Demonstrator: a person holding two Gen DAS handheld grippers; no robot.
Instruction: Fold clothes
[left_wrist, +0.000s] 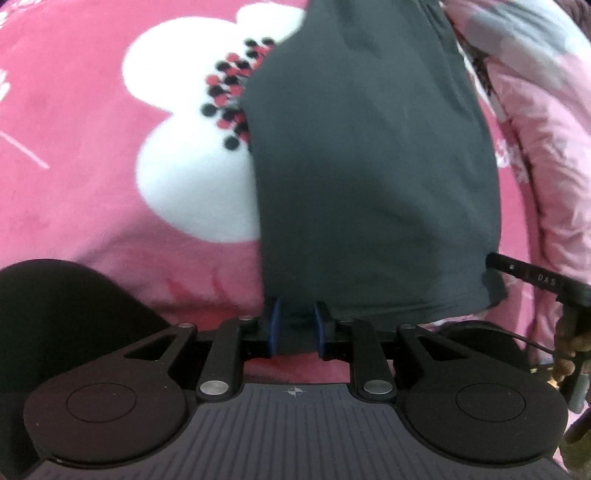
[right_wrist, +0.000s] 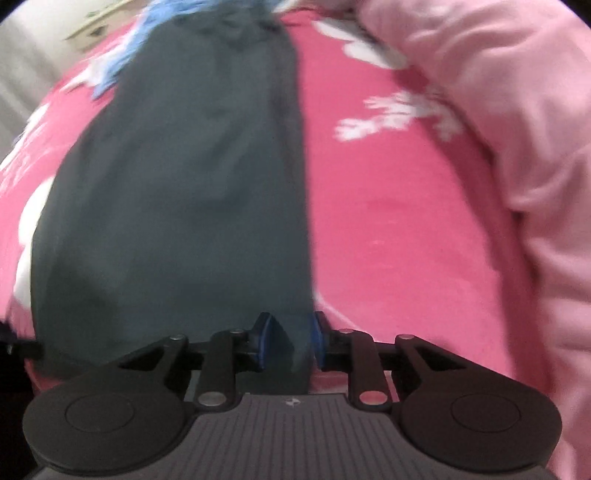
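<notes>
A dark grey garment (left_wrist: 369, 166) lies stretched lengthwise over a pink blanket. My left gripper (left_wrist: 297, 328) is shut on the garment's near left corner, the cloth pinched between its blue pads (left_wrist: 274, 325). In the right wrist view the same dark grey garment (right_wrist: 177, 192) runs away from me, and my right gripper (right_wrist: 290, 339) is shut on its near right corner. The right gripper's tip (left_wrist: 524, 273) shows at the garment's right corner in the left wrist view.
The pink blanket (left_wrist: 74, 147) with large white flowers covers the bed. A pale pink quilt (right_wrist: 498, 129) is bunched along the right side. A blue fringed cloth (right_wrist: 122, 62) lies at the garment's far end.
</notes>
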